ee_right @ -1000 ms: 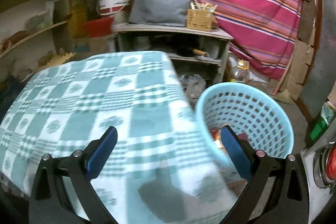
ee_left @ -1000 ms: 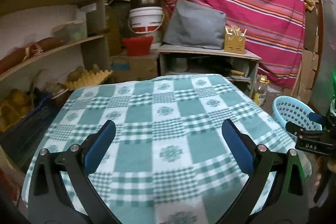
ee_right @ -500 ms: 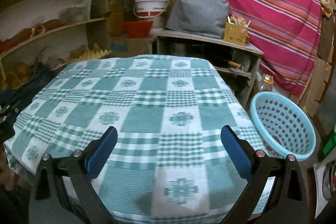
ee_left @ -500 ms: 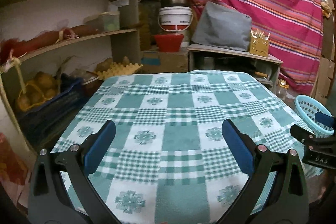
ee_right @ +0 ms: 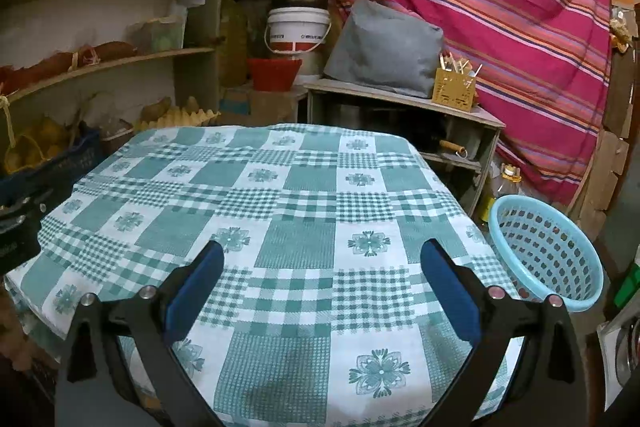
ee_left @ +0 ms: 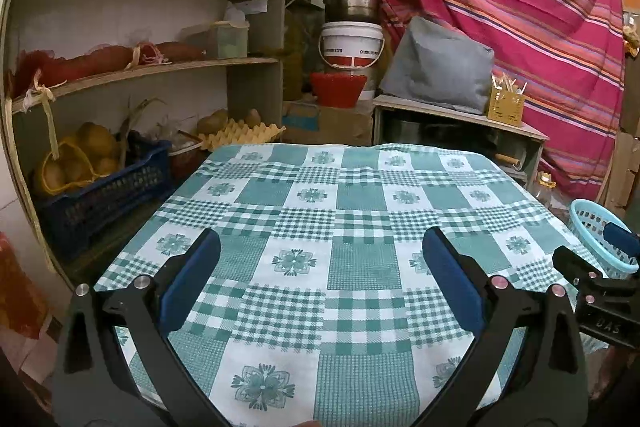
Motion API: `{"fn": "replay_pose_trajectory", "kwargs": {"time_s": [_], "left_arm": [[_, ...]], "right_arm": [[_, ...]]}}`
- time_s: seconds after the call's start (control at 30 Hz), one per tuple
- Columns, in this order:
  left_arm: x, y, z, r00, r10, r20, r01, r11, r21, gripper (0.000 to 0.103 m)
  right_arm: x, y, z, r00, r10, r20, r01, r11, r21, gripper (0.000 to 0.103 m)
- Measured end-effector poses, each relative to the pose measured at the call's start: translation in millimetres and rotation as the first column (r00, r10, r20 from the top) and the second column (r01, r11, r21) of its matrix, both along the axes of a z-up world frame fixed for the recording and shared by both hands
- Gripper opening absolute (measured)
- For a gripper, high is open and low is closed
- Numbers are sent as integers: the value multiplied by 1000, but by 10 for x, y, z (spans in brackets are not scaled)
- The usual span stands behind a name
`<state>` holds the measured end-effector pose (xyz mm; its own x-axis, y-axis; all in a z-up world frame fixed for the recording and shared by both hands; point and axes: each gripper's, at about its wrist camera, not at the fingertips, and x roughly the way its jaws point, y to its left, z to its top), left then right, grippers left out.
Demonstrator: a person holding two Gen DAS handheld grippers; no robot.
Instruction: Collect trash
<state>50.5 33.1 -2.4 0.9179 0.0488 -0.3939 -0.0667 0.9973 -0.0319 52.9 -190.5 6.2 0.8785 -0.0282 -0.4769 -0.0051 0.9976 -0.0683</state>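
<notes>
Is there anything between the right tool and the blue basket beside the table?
Nothing visible. The right tool is open and empty above the checked tablecloth; the blue basket sits lower, off the table's right edge, with open space between. No trash shows on the cloth.

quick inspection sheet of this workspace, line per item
surface: table under a green checked tablecloth, nothing lying on it
job's things: light blue basket beside the table's right edge, lower than the top; no trash seen on the cloth
clutter: nothing seen
grippers: left gripper and right gripper both open, empty, over the near edge
cables: nothing seen
surroundings: shelves with a blue crate, egg tray, white bucket, striped red cloth
</notes>
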Motion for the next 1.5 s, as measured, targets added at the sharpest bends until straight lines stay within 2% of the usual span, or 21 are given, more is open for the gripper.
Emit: {"fn": "replay_pose_trajectory", "kwargs": {"time_s": [0.13, 0.6, 1.27, 1.5], "left_arm": [[8, -37, -29, 1000, 3, 30, -3, 1000, 16, 98], [66, -97, -65, 999, -7, 41, 5, 999, 41, 98], [146, -115, -130, 1000, -21, 20, 20, 999, 45, 98], [165, -135, -136, 999, -33, 18, 32, 998, 46, 98]], "right_arm": [[-8, 4, 3, 1000, 3, 5, -3, 1000, -2, 97], [-36, 10, 53, 998, -27, 53, 29, 999, -37, 96], [-45, -18, 121, 994, -52, 94, 54, 998, -26, 97], [-11, -37, 122, 995, -52, 82, 53, 998, -18, 96]]}}
